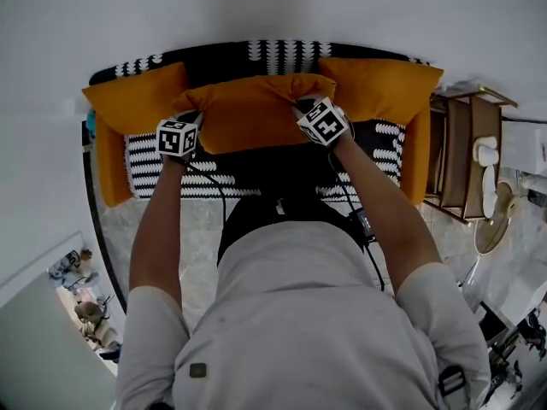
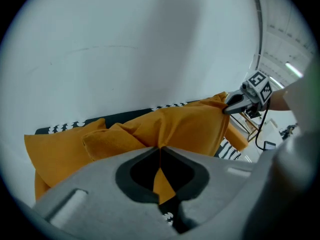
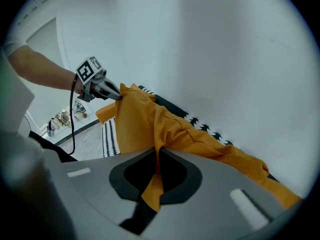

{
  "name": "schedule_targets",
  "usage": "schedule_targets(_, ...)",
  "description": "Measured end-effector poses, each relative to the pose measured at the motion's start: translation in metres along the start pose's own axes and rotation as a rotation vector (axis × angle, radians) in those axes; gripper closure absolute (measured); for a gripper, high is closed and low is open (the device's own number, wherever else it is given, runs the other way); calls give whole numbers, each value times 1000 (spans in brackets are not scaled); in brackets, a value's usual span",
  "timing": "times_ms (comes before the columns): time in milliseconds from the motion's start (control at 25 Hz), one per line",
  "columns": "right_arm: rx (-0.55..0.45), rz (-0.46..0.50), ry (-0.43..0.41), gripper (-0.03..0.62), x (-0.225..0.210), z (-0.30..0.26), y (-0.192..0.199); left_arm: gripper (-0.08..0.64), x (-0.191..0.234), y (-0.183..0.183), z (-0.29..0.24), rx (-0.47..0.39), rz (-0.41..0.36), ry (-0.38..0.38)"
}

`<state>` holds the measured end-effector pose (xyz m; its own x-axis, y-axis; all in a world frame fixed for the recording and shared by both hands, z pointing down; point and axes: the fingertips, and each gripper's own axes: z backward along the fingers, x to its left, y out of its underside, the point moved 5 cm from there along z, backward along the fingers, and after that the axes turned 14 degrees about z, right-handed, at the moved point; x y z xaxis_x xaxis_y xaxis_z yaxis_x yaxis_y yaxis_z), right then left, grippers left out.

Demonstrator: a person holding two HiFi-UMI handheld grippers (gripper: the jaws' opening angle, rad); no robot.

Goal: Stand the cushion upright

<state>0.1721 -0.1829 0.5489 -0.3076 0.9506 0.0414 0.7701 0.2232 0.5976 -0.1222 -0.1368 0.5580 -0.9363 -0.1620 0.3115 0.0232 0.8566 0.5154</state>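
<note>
Cushion (image 1: 252,114), orange and soft, pinched at both upper corners and stretched between two tools in front of the sofa (image 1: 282,56) backrest; sagging slightly along the top edge, creased toward the middle; hanging over the black-and-white striped seat (image 1: 171,173), lower edge not readable from above, so contact with the seat impossible to tell. Left tool (image 2: 160,150) clamped tight on a fold of orange cloth at the left corner, no gap between the pads beyond the fabric itself, a small tongue of cloth poking through behind them; pointing steeply down, marker cube (image 1: 178,137) turned up toward the head camera. Right tool (image 3: 157,151) closed just as firmly on the right corner, a longer strip of orange trailing down through its jaws; seen from the left gripper view as a dark beak biting the far corner. Flanked by a left-hand cushion (image 1: 137,96) and a right-hand cushion (image 1: 380,88), both orange, both leaning against the backrest and partly overlapped by the held one. Behind everything, a plain white wall (image 1: 273,7). Off the sofa's right end, a wooden stand (image 1: 466,156) and, nearer the camera, a pale fan (image 1: 496,220). Below in the head view, bare forearms (image 1: 158,229) reaching forward from a grey shirt (image 1: 299,314).
</note>
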Motion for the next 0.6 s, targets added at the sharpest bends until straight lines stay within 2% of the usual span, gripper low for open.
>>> schedule_targets(320,27,-62,65,575,-18,-9,3,548,8,-32,-28,33,-60,32)
schedule_targets(600,77,-99,69,574,-40,-39,10,548,24,-51,-61,68,-103,50)
